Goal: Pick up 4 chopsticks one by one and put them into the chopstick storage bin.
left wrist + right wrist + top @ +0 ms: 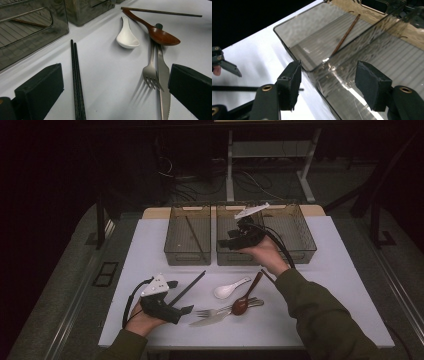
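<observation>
My left gripper (pixel 181 296) hovers low over the white table's front left, jaws open and empty. A pair of black chopsticks (pixel 77 82) lies between its jaws, toward the left one. Ahead of it lie a white ceramic spoon (pixel 127 36), a brown wooden spoon (pixel 160 35), a steel fork (pixel 151 67) and a knife (pixel 163 82). A single brown chopstick (pixel 162 11) lies beyond them. My right gripper (pixel 227 239) is held above the middle grey bin (pixel 240 256), open with nothing in it (pixel 332 80). The left bin (pixel 172 232) holds one brown chopstick (pixel 344 35).
A third see-through bin (pixel 305 232) stands at the back right. The three bins sit side by side along the table's far edge. Bare white tabletop (pixel 340 285) lies right of the cutlery. Desk legs and cables stand on the floor beyond.
</observation>
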A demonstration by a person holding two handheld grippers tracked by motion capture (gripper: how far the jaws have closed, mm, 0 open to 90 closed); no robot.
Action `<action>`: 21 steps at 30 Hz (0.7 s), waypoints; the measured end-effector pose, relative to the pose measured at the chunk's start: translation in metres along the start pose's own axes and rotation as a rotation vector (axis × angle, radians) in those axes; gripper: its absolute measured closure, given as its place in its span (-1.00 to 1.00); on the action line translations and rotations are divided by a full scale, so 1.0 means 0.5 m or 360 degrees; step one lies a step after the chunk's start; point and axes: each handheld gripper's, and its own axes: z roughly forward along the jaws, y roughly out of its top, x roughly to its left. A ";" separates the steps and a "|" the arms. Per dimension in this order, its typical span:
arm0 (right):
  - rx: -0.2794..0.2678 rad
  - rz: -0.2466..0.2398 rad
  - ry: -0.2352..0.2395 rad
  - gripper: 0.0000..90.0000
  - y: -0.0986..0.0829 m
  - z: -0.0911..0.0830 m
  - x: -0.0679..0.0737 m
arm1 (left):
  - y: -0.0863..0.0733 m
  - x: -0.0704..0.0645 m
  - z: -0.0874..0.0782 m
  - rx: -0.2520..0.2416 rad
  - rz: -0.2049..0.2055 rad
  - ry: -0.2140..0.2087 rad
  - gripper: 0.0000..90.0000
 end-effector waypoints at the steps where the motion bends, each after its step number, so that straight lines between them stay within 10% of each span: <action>1: -0.0001 -0.0007 -0.0001 -0.17 -0.003 -0.006 -0.002 | 0.000 0.000 0.000 -0.0001 0.0000 0.0001 -1.00; 21: 0.0176 -0.0076 -0.0101 -0.18 -0.082 -0.095 -0.016 | 0.000 -0.003 0.001 0.0001 0.0009 0.0007 -1.00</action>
